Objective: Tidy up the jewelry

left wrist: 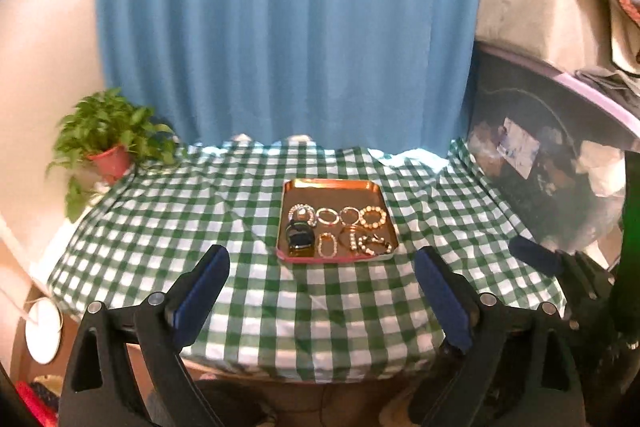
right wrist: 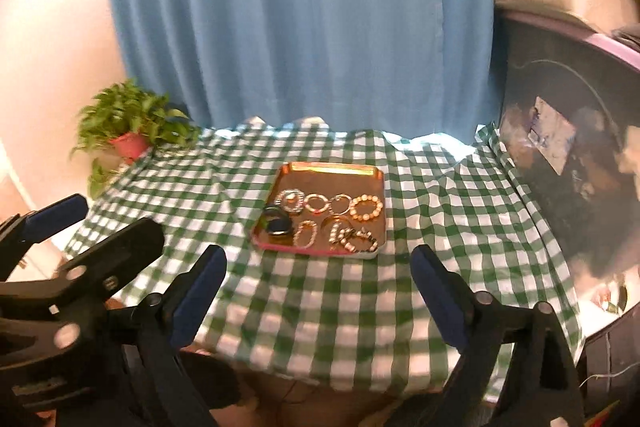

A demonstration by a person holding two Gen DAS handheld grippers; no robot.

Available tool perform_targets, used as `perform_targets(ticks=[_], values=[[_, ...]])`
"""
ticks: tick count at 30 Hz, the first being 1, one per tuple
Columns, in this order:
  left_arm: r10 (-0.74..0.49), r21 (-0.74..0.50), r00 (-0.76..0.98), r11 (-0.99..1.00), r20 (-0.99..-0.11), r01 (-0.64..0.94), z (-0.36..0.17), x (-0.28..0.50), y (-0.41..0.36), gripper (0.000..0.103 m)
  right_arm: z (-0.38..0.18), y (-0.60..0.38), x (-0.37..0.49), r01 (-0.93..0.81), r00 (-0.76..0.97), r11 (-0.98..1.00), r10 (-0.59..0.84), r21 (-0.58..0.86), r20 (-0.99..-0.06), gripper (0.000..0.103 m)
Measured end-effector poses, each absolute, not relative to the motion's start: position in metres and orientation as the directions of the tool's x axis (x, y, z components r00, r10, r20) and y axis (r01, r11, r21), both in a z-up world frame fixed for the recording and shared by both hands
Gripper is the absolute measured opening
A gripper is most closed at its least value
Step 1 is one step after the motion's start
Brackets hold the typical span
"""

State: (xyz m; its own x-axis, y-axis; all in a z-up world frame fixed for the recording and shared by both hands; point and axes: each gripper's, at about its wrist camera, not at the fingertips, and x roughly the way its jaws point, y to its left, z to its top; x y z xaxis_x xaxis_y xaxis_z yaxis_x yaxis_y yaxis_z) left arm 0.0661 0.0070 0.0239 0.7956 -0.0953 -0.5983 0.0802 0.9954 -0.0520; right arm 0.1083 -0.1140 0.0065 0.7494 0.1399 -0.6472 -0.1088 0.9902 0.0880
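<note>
**Over a checked table, jewelry lay gathered on a copper tray**

Above the near edge of the green-checked cloth, both grippers hung well back from the work, jaws spread wide and nothing between them. The left gripper and the right gripper each looked down toward the tray, which sat mid-table before a blue curtain, with a potted plant off at the far left corner.

The jewelry lay in two loose rows on the tray's near half: a crystal bracelet, two thin rings, a pearl bracelet, a dark watch and a tangle of beaded strands at the near right.

These pieces looked light, small and limp, the beaded loops likely to sag or slide on the polished metal, and the tangled strands liable to drag a neighbour along. A pinch across one side of a loop seemed the surest hold; the stiffer watch would probably be best gripped across its body.
</note>
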Motion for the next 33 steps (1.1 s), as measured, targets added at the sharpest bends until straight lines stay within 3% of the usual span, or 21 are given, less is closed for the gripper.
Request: perform_targets(ticks=[4, 15, 33], values=[[-0.050, -0.008, 0.821, 0.998, -0.569, 0.056, 0.032, 0.020, -0.001, 0.098, 0.018, -0.117, 0.062, -0.085, 0.779, 0.992, 0.124, 0.093, -0.614, 0.093], [0.033, 0.102, 0.780, 0.994, -0.625, 0.039, 0.017, -0.039, -0.016, 0.099, -0.005, -0.123, -0.008, -0.028, 0.767, 0.991, 0.104, 0.128, -0.633, 0.093], [0.005, 0.051, 0.752, 0.998, -0.659, 0.038, 0.003, -0.044, -0.007, 0.099, -0.020, -0.119, -0.023, -0.018, 0.752, 0.994, 0.083, 0.106, -0.653, 0.093]])
